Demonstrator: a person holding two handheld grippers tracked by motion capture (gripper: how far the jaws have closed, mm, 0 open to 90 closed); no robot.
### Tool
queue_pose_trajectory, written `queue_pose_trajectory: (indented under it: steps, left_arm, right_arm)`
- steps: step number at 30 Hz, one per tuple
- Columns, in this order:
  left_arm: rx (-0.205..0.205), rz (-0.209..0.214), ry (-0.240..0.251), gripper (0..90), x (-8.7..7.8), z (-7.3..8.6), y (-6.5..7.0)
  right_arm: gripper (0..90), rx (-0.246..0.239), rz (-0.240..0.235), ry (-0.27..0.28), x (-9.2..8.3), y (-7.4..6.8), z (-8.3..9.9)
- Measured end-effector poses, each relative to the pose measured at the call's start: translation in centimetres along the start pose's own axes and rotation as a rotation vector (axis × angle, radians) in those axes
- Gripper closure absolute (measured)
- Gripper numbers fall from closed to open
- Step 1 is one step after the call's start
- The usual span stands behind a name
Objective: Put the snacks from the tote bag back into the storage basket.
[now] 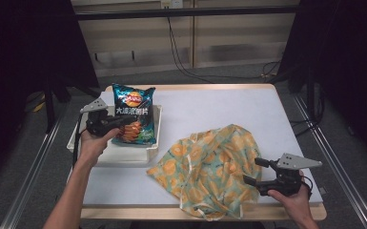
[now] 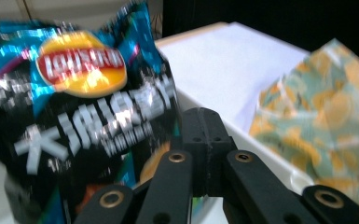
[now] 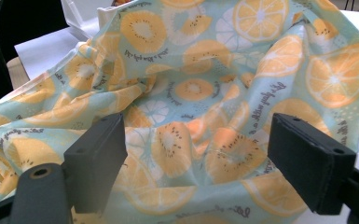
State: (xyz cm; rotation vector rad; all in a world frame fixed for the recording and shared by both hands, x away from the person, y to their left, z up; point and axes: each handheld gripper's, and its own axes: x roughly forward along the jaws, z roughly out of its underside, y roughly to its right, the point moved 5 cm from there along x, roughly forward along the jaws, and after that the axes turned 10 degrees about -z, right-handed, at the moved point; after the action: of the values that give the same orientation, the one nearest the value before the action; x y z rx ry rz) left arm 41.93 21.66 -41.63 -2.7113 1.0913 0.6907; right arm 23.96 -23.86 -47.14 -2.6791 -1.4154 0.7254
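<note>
Two grippers work over the white counter point(image 1: 219, 107), one at each side. At the left, the left gripper point(image 1: 116, 120) reaches across a white tray point(image 1: 112, 155) standing near the counter's left edge. Its fingers are together, clamped on the lower edge of a dark blue chip bag point(image 1: 133, 114) that stands up in the tray, its red-and-yellow logo toward the top. In the left gripper view the bag point(image 2: 84, 107) is blurred and leans just beside the closed fingers point(image 2: 205, 140), while the tray's white rim runs past them toward the cloth.

Right of the tray, near the counter's front edge, lies a crumpled cloth bag point(image 1: 209, 164) printed with orange and kiwi slices on pale green; its left corner lies just beside the tray. At the far right, the right gripper point(image 1: 256, 171) is held low at the cloth's right edge, fingers point(image 3: 98, 154) well apart. In the right gripper view the fruit-print cloth point(image 3: 214, 93) spreads between and beyond them, but they do not press on it.
</note>
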Motion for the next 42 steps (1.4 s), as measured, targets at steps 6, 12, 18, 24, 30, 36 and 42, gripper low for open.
queue_pose_trajectory:
  steps: [6,12,18,24,30,36,42]
  left_arm:
    - [0.034,0.046,-0.051,90.0,-0.5,2.4,1.4]
    - [0.018,0.024,-0.102,90.0,0.1,4.7,1.0]
    - [0.009,0.015,-0.167,90.0,1.4,6.4,0.7]
    - [-0.017,-0.004,-0.201,90.0,1.8,7.5,-0.2]
    - [-0.006,-0.003,-0.223,90.0,2.5,7.6,-0.2]
    - [-0.018,-0.019,-0.234,90.0,3.4,7.5,-0.7]
    - [-0.009,-0.044,-0.258,90.0,4.2,7.2,-1.0]
  right_arm:
    - [19.0,-0.003,0.000,-0.008,0.2,-0.1,0.0]
    - [19.0,0.001,0.002,-0.011,0.2,0.0,0.1]
    - [19.0,0.003,-0.004,-0.025,0.5,0.0,0.3]
    - [19.2,-0.005,0.000,-0.021,0.4,-0.1,0.3]
    - [19.3,-0.010,-0.004,-0.021,0.6,-0.1,0.3]
    - [19.3,-0.003,0.001,-0.019,0.5,0.0,0.3]
    - [19.3,-0.007,-0.011,-0.031,0.8,-0.1,0.4]
